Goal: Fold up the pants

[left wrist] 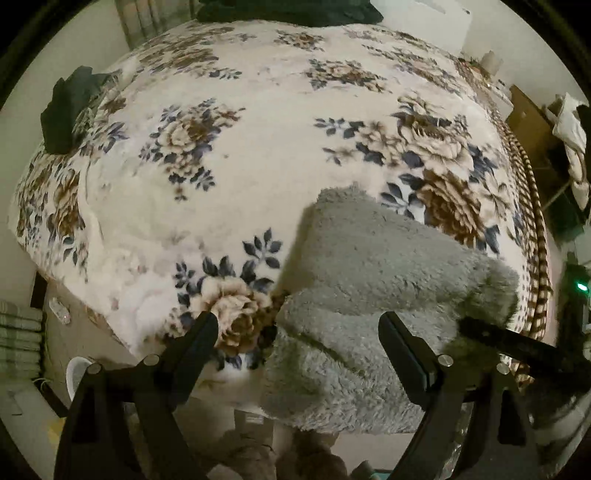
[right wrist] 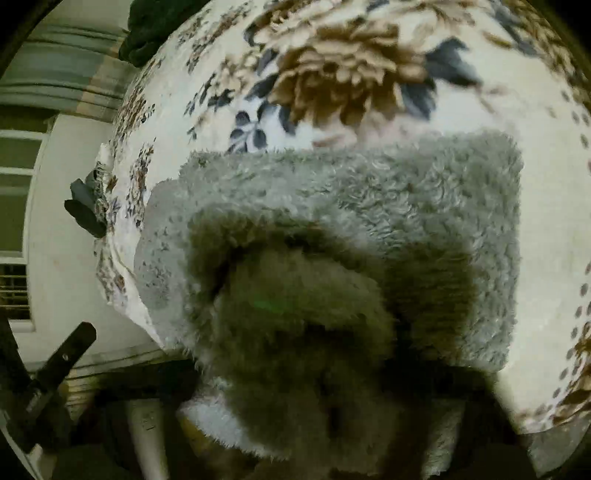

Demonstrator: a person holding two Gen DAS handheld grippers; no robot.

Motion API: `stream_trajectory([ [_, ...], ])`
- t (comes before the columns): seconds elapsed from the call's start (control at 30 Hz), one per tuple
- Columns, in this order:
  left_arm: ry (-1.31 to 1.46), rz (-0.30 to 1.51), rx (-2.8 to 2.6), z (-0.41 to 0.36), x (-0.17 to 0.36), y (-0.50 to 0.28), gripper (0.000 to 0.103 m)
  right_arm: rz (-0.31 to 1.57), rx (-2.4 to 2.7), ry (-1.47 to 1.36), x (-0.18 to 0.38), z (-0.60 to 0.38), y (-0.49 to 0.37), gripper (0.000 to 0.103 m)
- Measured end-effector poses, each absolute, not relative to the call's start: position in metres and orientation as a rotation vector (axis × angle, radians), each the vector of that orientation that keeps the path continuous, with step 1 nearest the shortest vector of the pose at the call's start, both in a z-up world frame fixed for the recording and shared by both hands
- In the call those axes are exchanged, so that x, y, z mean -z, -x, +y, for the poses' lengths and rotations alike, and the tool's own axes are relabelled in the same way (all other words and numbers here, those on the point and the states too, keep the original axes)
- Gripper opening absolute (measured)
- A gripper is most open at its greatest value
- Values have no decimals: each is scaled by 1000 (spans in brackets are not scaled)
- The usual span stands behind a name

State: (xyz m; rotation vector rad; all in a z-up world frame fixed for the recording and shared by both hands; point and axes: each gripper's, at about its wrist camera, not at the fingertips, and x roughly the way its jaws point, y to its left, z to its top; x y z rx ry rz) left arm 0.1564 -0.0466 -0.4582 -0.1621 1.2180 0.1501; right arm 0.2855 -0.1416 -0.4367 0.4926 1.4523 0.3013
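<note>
The grey fleece pants [left wrist: 369, 295] lie folded in layers near the front edge of a bed with a floral blanket [left wrist: 258, 147]. My left gripper [left wrist: 299, 325] is open above the pants' left edge, with one finger over the blanket and one over the fleece. A black finger of the right gripper [left wrist: 517, 341] reaches into the pants' raised right end. In the right wrist view the pants [right wrist: 369, 206] fill the frame and a bunched fold [right wrist: 295, 332] covers my right gripper's fingers, so they are hidden.
Dark clothes lie at the bed's far left corner [left wrist: 70, 107] and far edge [left wrist: 288, 11]. A brown-patterned blanket border [left wrist: 532, 236] runs down the bed's right side. Floor and stacked items [left wrist: 22, 332] lie front left. The left gripper's finger [right wrist: 70, 350] shows lower left.
</note>
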Motion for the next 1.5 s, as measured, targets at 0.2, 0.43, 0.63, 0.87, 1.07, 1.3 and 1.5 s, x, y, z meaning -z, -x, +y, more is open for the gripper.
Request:
stream_trajectory([
  [0.2, 267, 1234, -60, -57, 460, -161, 89, 1326, -275, -605, 368, -196, -273, 28],
  [0.43, 298, 1290, 55, -105, 496, -187, 89, 1418, -88, -626, 385, -279, -271, 39],
  [0.63, 222, 1330, 99, -134, 521, -200, 89, 1550, 51, -690, 429, -298, -244, 72],
  [0.87, 175, 1334, 102, -135, 524, -201, 89, 1548, 17, -1087, 473, -281, -203, 21],
  [1.07, 190, 1331, 112, -131, 522, -200, 89, 1535, 61, -1067, 431, -276, -178, 12],
  [1.3, 182, 1333, 130, -136, 517, -199, 89, 1853, 124, -850, 477, -266, -196, 56],
  [1.5, 202, 1289, 151, -139, 499, -203, 89, 1524, 72, -780, 386, -267, -242, 67],
])
